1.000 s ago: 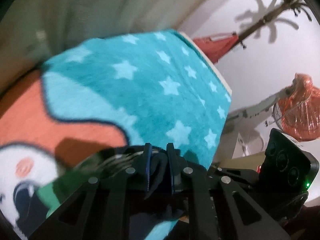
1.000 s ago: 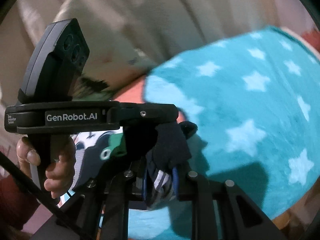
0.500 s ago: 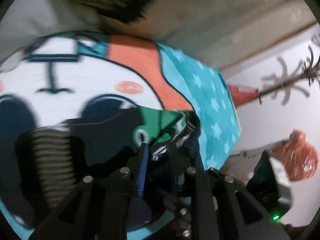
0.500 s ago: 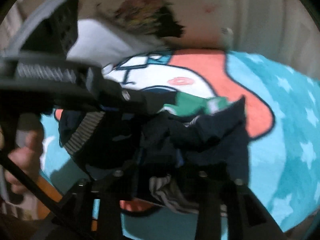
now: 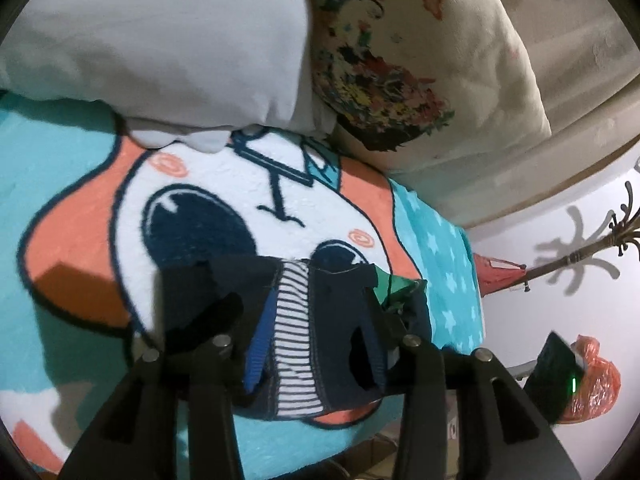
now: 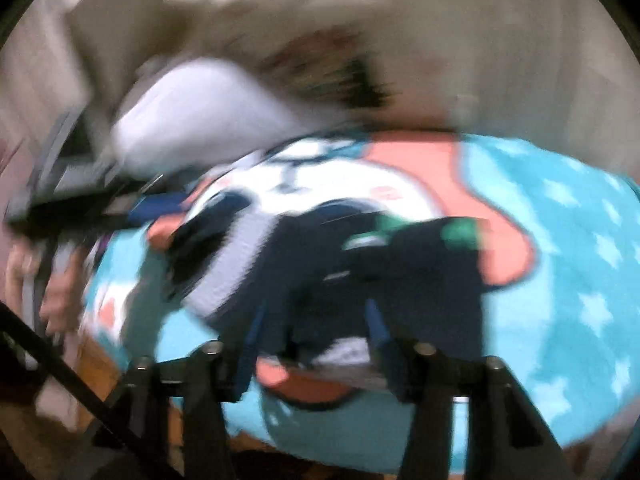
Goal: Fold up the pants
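The pants (image 5: 320,320), small and navy with a striped lining, lie bunched on the blanket (image 5: 68,200) of the bed, below the white pillow (image 5: 160,40). The left gripper (image 5: 316,320) has its fingers spread wide to either side of the waistband, gripping nothing. Further right, the right gripper (image 6: 312,332) also shows wide fingers over the dark cloth, though that view is blurred. The step in hand looks like a fold just set down and let go. Next, I judge, both grippers should draw clear, then take an edge of the heap and bring it over, or flatten the bunching first.
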